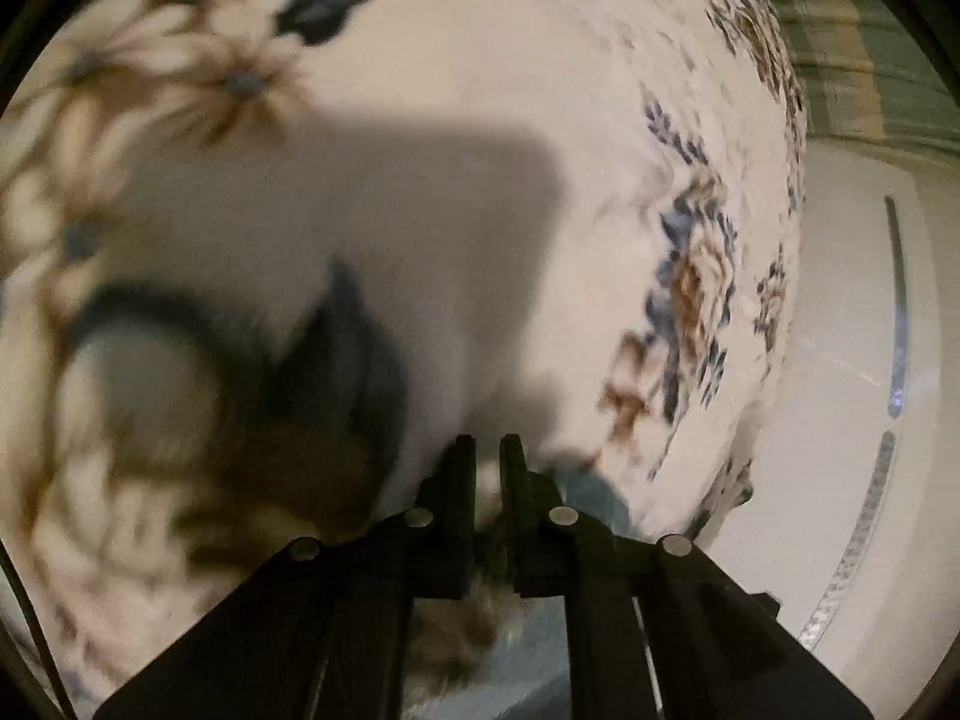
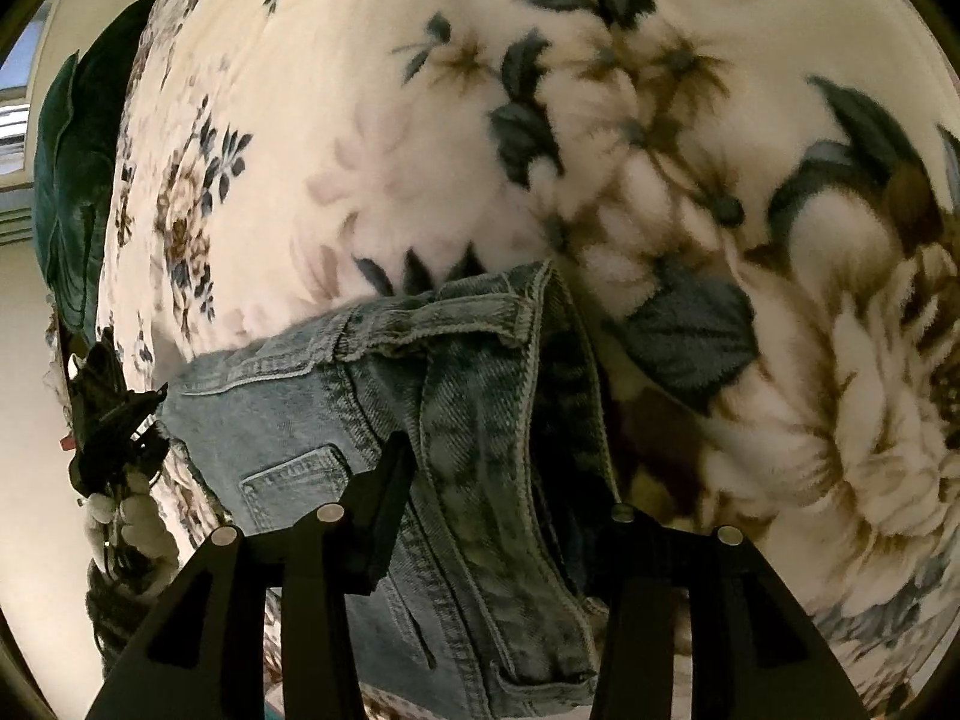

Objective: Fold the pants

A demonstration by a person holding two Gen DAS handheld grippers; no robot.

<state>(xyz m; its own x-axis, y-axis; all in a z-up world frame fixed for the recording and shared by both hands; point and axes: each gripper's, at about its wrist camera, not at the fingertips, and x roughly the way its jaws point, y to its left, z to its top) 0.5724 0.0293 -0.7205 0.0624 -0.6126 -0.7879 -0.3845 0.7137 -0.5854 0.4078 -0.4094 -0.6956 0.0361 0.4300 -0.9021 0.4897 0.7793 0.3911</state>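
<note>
Pants [image 2: 384, 396]: light blue denim, lying bunched on a cream floral blanket [image 2: 336, 138], low and centre in the right wrist view. Waistband and a back pocket face up; a thick folded band of denim runs down between the right gripper's fingers. Lower end of the fabric cut off by the frame edge and by the gripper body.

Right gripper [image 2: 510, 480]: jaws spread wide, denim lying in the gap. Left finger rests over the pocket area; right fingertip is hidden behind the folded band, so contact there cannot be judged.

Left gripper [image 1: 487, 450]: jaws nearly together, narrow slit between the tips. A small patch of blue fabric shows just right of the fingers and below them. Whether it is pinched cannot be told; the view is heavily motion-blurred. Left gripper also appears at the left edge of the right wrist view, dark, details unreadable, near the denim's left end.

Surroundings: blanket print of blue leaves and brown flowers fills both views. Dark green pillow [image 2: 72, 180] at the blanket's far left edge. White panel [image 1: 852, 360] beyond the blanket's right edge in the left wrist view.
</note>
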